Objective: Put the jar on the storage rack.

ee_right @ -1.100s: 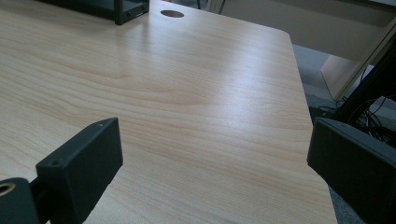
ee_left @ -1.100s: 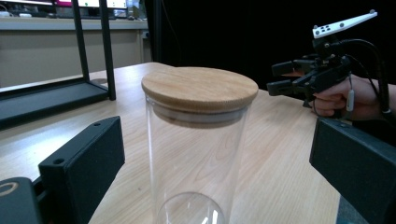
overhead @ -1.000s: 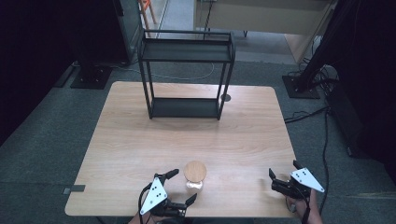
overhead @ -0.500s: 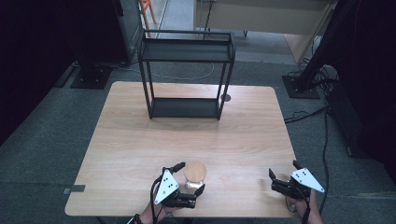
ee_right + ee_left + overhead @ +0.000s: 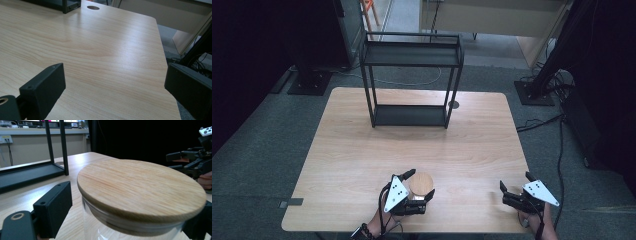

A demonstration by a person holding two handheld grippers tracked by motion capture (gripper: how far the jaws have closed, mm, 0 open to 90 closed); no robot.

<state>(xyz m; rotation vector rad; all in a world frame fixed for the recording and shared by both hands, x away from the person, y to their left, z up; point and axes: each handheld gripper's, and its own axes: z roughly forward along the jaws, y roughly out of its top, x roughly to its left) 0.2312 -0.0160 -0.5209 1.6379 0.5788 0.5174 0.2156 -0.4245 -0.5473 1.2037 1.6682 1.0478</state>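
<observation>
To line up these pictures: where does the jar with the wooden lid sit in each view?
High view: the jar stands near the table's front edge, between the left gripper's jaws, which have just been closing.
Left gripper view: the jar is close up in the centre, with the jaws on either side of it.
Right gripper view: bare table between the jaws, no jar.
Shared landmark: the black rack.

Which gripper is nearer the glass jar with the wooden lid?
Left. The left gripper has its jaws around the jar; the right gripper sits apart near the table's right edge.
</observation>
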